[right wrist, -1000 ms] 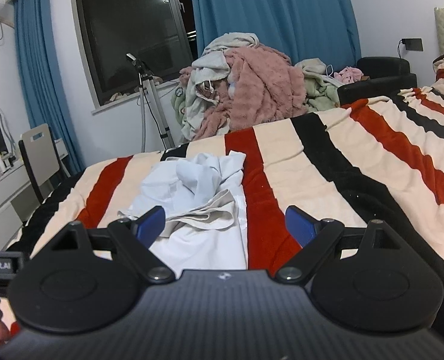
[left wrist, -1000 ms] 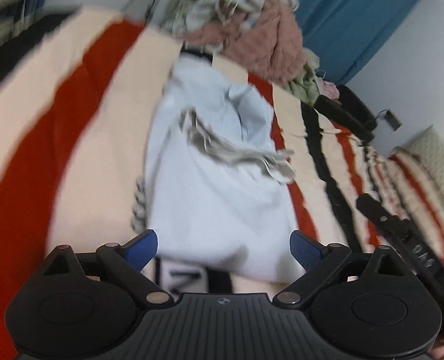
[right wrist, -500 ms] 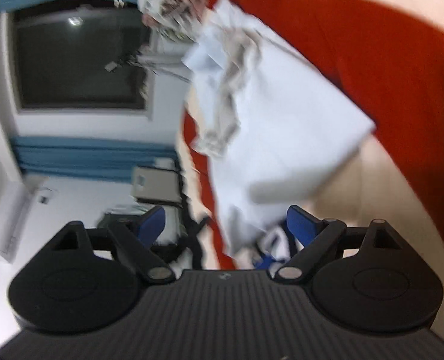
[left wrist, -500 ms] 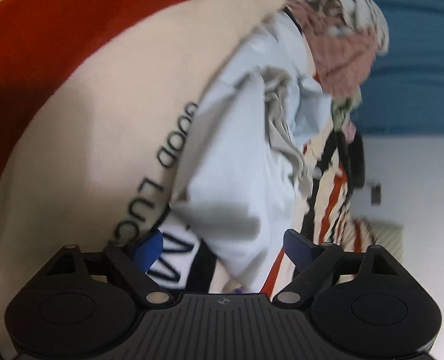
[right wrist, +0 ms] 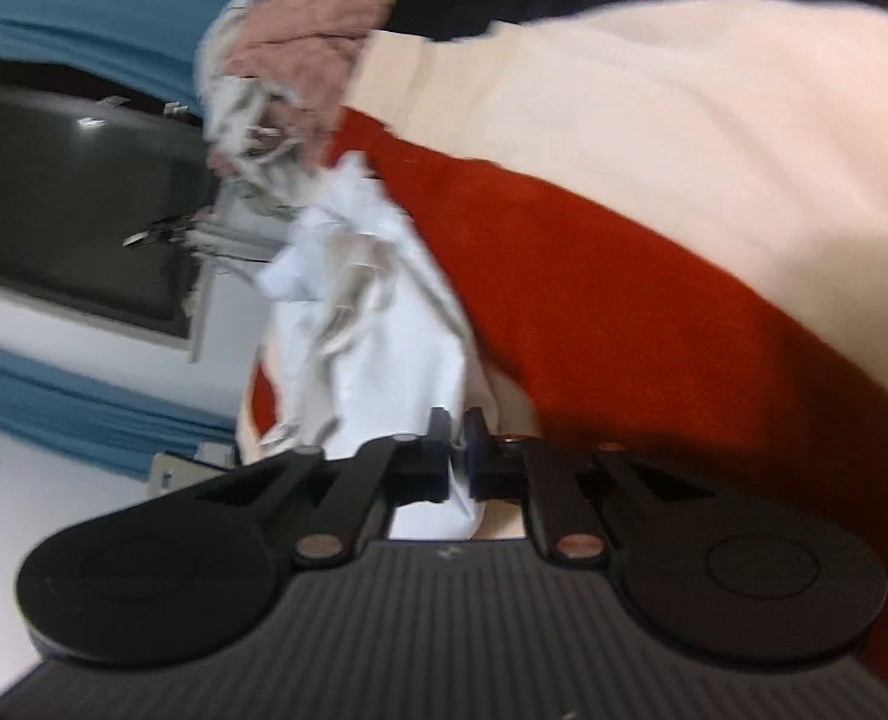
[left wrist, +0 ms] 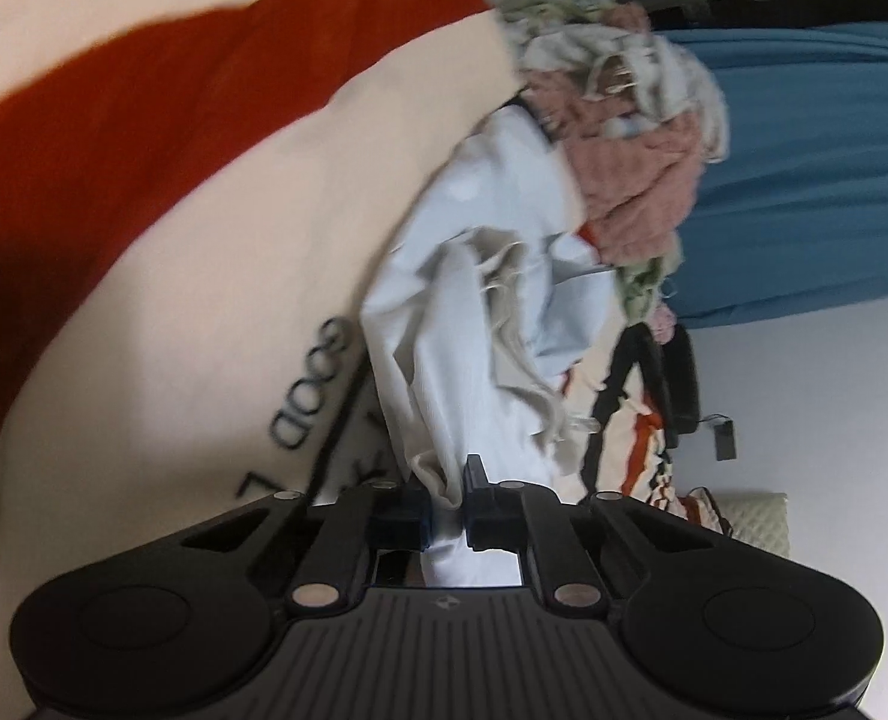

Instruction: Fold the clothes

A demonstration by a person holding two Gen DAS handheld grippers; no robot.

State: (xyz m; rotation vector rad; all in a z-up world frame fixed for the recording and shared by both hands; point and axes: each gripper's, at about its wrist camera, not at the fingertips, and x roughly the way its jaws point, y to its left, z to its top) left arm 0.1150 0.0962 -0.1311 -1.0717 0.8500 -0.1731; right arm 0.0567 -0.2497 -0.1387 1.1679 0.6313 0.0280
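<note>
A pale blue-white garment [left wrist: 444, 324] lies crumpled on a red, cream and black striped blanket [left wrist: 144, 138]. Both views are rolled sideways. My left gripper [left wrist: 447, 495] is shut on the garment's near edge, with cloth bunched between its fingers. My right gripper [right wrist: 457, 447] is shut on another part of the garment's [right wrist: 384, 330] near edge. A beige fringed cloth [left wrist: 516, 324] lies tangled on top of the garment.
A heap of pink and grey laundry [left wrist: 630, 138] sits at the far end of the bed, also in the right wrist view [right wrist: 300, 66]. Blue curtains [left wrist: 804, 168], a dark window [right wrist: 72, 192] and a black chair [left wrist: 678, 378] stand beyond.
Both grippers rolled sideways, came down onto the garment's near edge, and went from open to shut on the cloth.
</note>
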